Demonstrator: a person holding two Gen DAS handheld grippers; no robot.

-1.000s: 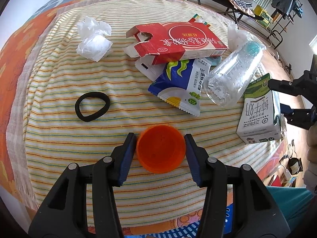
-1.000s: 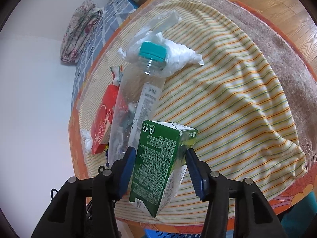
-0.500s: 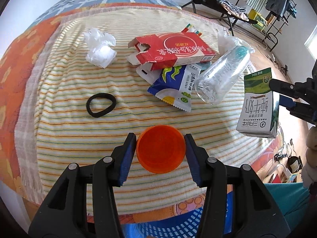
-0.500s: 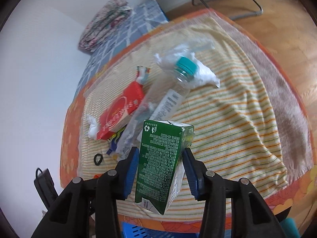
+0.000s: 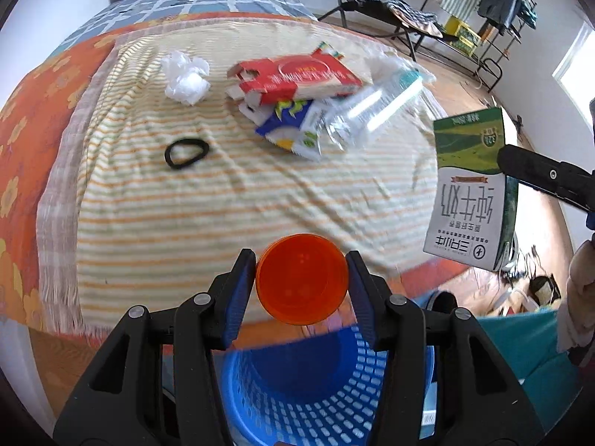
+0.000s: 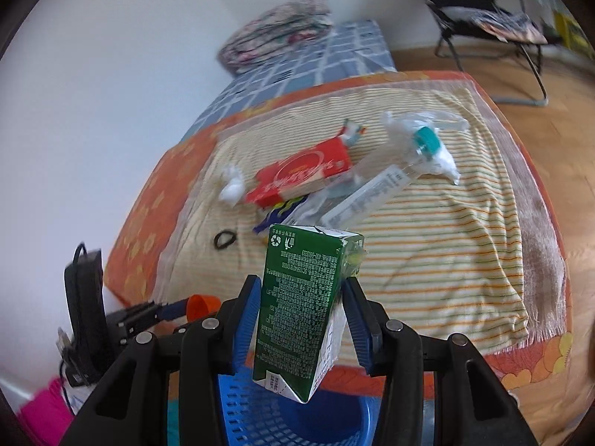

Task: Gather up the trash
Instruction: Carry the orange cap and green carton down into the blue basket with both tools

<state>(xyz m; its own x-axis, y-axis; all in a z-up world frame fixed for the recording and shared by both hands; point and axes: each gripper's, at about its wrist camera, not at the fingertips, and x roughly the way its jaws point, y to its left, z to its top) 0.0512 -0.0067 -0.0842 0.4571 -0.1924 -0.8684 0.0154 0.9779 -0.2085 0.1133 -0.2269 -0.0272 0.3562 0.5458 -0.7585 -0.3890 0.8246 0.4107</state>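
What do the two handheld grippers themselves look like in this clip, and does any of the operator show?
Both the left gripper and the right gripper are matte black plastic clamps with angular, branching arms, silver round pivot bolts and ribbed blue pads lining the jaws. No cables or markings are visible on them. A pale bit of the operator's hand shows at the frame edge.
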